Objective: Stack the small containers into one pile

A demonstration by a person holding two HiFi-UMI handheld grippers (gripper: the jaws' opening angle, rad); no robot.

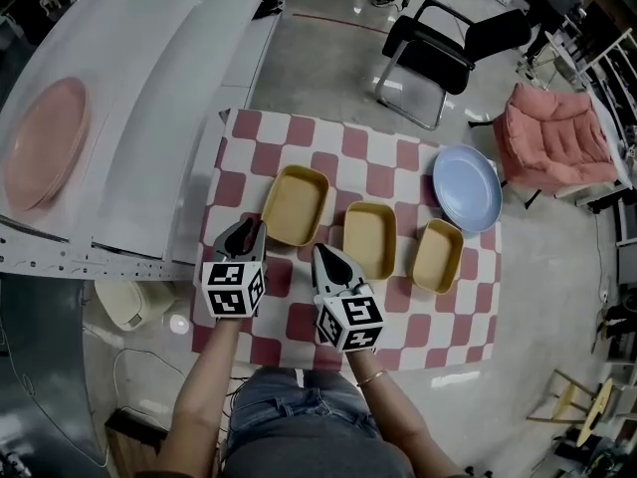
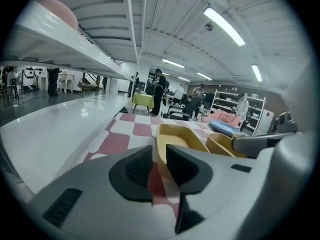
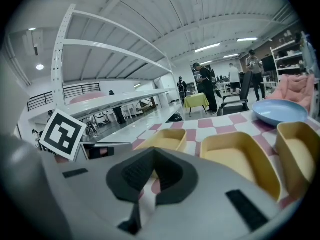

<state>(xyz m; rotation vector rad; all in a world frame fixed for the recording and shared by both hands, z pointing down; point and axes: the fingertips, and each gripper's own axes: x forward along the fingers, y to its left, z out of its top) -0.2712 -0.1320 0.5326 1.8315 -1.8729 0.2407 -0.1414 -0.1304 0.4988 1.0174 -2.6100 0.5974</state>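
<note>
A pink plate (image 1: 45, 142) lies on the long white surface (image 1: 149, 118) at far left, well apart from the red-and-white checked cloth (image 1: 299, 127) that covers the worktop. At the cloth's near edge, a person's left gripper (image 1: 247, 229) points at the near corner of the left container (image 1: 296, 205). Its jaws stand a little apart, with only the cloth showing between them in the left gripper view (image 2: 160, 151). Just beside it, the right gripper (image 1: 323, 254) rests lower on the cloth with its jaws brought together at the tips and nothing between them, as the right gripper view (image 3: 151, 154) shows.

The three small yellow containers sit in a row and open side up. Each stands apart from the next and none is stacked. The middle container (image 1: 369, 239) lies just ahead of the right gripper, and the right container (image 1: 438, 255) sits beside it. A pale blue plate (image 1: 467, 188) sits at the cloth's far right corner. Beyond it on the floor are a black chair (image 1: 438, 53) and, further right, a pink armchair (image 1: 552, 137).
</note>
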